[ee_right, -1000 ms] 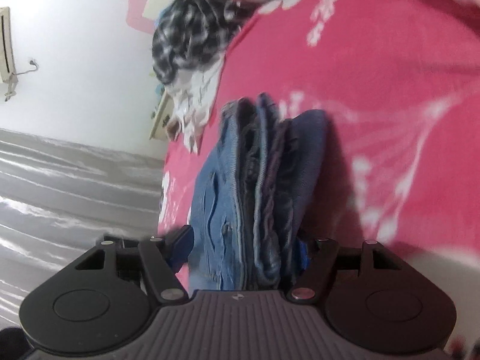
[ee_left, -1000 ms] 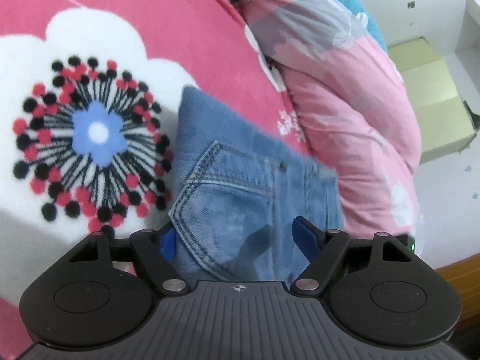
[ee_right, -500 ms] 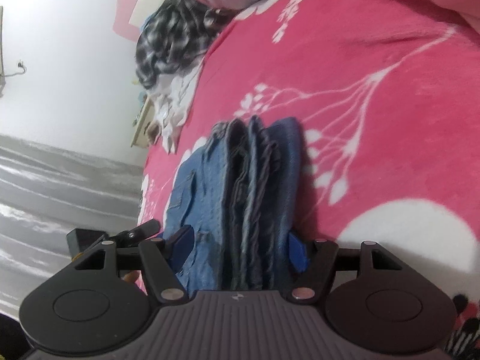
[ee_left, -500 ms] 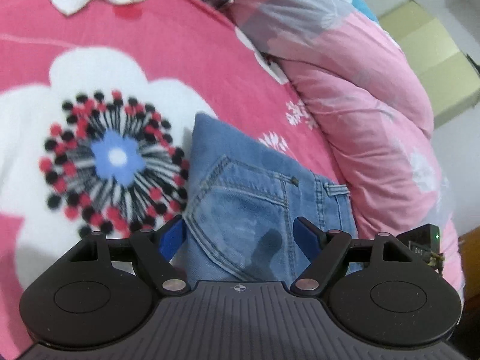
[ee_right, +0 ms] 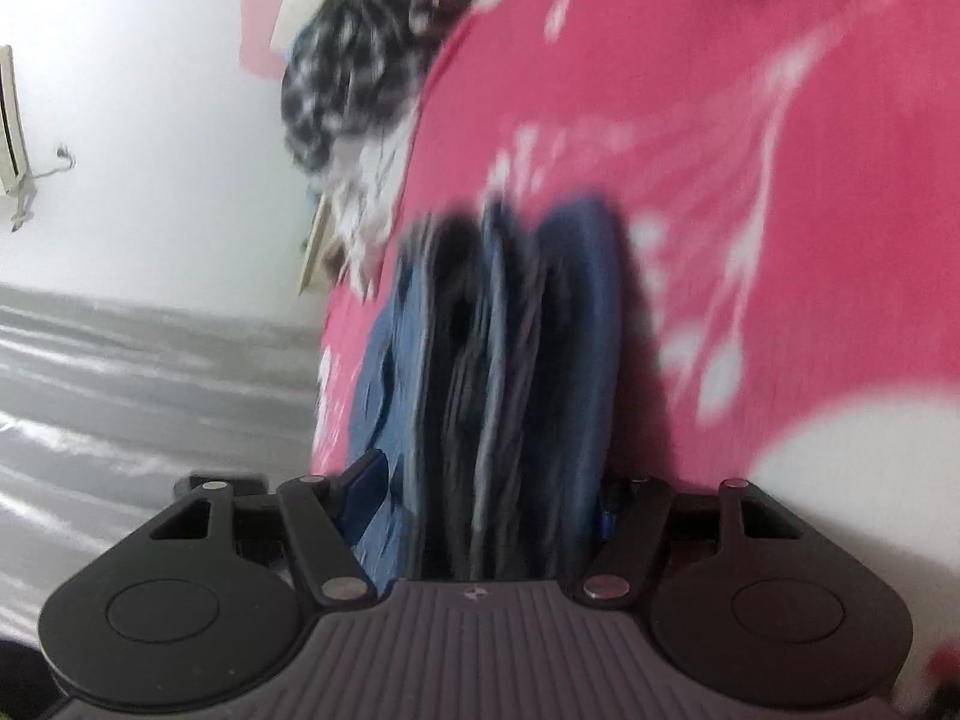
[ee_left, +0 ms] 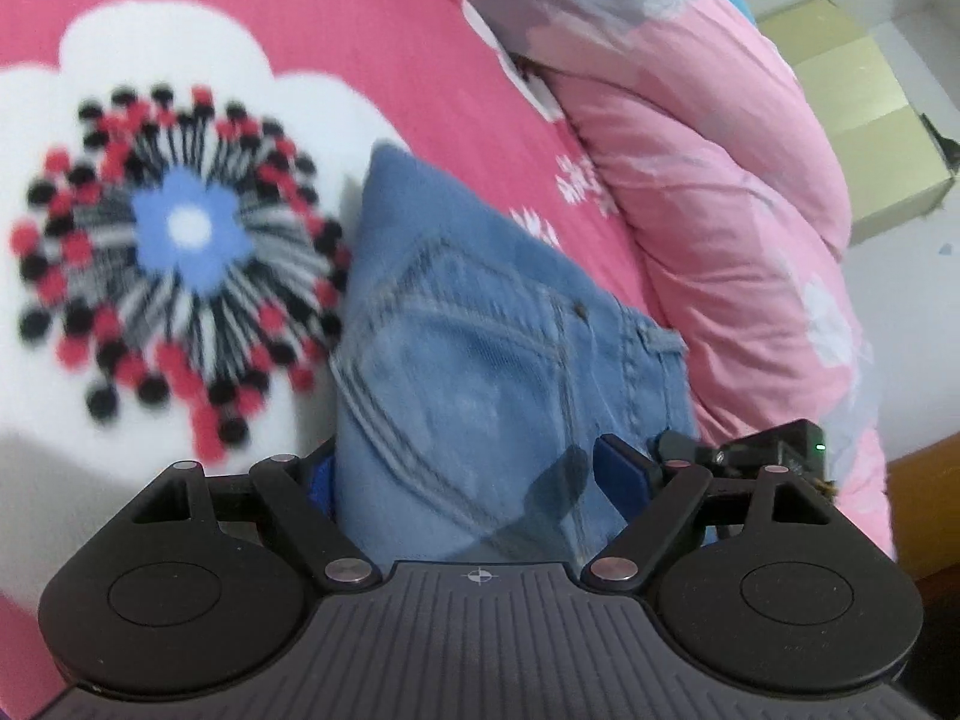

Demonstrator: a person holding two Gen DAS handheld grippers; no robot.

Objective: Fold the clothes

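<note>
While jeans (ee_left: 480, 372) lie on the bed (ee_left: 360, 30) — cardboard box (ee_left: 864, 138) looks closed.

- A pink flowered bedspread (ee_left: 336, 30) is spread ahead of the gripper.
- A pale pink quilt (ee_left: 720, 192) is bunched to its right.
- A white wall (ee_right: 150, 150) is seen to the left.

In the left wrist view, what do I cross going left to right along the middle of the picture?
Flower print on the red blanket → folded jeans → pink quilt → cardboard box.
</note>
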